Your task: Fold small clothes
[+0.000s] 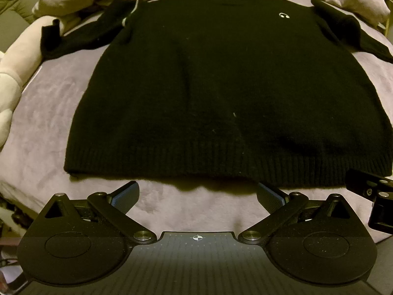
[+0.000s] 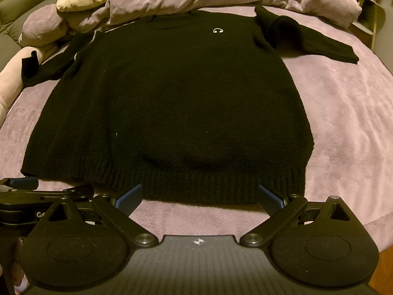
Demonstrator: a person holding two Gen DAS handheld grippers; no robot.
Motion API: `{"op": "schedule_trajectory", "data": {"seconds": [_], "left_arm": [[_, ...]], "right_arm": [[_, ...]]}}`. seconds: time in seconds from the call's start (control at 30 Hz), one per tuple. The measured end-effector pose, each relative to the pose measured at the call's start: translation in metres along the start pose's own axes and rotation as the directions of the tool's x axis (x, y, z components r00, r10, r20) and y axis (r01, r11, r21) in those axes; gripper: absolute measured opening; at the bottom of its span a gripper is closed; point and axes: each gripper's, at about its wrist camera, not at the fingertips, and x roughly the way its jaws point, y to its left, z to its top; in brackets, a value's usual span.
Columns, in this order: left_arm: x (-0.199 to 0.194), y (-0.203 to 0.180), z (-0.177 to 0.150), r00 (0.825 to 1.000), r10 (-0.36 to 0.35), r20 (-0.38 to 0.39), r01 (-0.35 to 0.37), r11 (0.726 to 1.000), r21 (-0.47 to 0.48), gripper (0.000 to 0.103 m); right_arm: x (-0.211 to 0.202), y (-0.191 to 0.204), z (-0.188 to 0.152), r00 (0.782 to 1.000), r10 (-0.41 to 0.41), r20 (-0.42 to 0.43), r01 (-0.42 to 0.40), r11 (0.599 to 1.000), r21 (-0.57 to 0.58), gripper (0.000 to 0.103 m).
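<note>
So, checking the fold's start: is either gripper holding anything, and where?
Nothing held. The left gripper and right gripper are open just short of the black sweater's hem.

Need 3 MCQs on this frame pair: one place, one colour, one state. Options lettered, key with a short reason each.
1. Where does the white logo sit on the sweater?
A. on the ribbed hem
B. on the chest near the collar
C. on a sleeve cuff

2. What colour is the bedspread under the sweater?
A. purple
B. green
C. white

3. What state is the right claw in?
A. shut on the hem
B. shut, empty
C. open, empty

Key: 1 B, the logo lies high on the front, far from the hem. 2 A, mauve fabric surrounds the knit. 3 C, its fingers stand wide apart just short of the hem, as with the left claw.
</note>
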Motion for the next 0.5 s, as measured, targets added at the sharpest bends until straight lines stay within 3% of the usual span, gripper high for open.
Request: {"op": "schedule_trajectory", "data": {"seconds": [0.5], "left_arm": [[0.0039, -0.0013, 0.002, 1.0, 0.0, -0.016, 0.0, 1.0, -0.005, 0.103]], "right_arm": [[0.0042, -0.0026, 0.0028, 1.0, 0.005, -0.012, -0.005, 1.0, 0.004, 0.099]]}}
